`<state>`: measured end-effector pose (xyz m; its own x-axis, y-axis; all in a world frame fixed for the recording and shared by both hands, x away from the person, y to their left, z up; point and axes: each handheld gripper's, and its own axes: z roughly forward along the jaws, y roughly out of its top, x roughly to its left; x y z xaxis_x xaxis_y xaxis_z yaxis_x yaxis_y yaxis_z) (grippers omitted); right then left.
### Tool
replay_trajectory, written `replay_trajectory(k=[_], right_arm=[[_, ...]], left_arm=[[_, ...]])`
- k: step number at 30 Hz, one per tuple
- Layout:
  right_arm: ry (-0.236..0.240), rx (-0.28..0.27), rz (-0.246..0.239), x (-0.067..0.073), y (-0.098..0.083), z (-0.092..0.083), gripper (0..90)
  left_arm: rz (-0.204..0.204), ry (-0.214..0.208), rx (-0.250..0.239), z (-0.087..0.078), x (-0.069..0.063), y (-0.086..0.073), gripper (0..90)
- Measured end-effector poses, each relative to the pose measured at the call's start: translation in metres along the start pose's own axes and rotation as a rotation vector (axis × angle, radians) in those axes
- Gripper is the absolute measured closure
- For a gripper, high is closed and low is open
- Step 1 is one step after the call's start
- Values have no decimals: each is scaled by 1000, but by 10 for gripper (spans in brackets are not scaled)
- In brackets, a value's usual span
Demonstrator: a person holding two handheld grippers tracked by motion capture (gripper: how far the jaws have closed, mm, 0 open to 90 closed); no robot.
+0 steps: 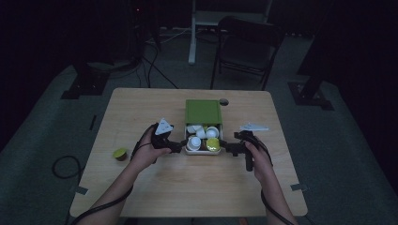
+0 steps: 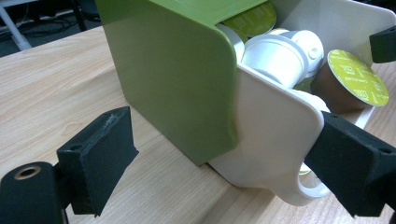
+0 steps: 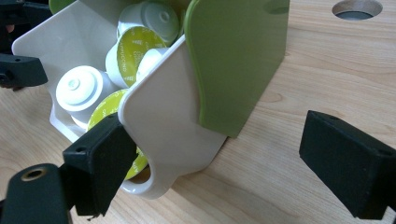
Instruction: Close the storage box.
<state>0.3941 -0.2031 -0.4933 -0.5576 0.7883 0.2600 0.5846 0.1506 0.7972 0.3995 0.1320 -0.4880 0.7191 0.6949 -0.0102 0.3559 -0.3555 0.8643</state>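
Here, going left to right on the wooden table (image 1: 155,197): a loose green-lidded capsule (image 1: 120,153) lies near the left edge, well apart from the rest. The left gripper (image 1: 180,146) stands at the left wall of the white drawer (image 2: 273,135), jaws wide apart, one pad just beside the drawer's front corner, nothing clamped. The drawer is pulled out of its green box (image 1: 202,112) at table centre and holds white and green-lidded capsules (image 1: 202,138). The right gripper (image 1: 229,148) stands at the drawer's right wall, jaws likewise wide apart, gripping nothing.
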Motion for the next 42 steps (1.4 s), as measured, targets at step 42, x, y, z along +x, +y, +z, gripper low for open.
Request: replay_trajectory(k=[42], right_arm=[[-22,9,37,-14,13,20,109]], left_arm=[[-14,25,6,18,15,8,106]])
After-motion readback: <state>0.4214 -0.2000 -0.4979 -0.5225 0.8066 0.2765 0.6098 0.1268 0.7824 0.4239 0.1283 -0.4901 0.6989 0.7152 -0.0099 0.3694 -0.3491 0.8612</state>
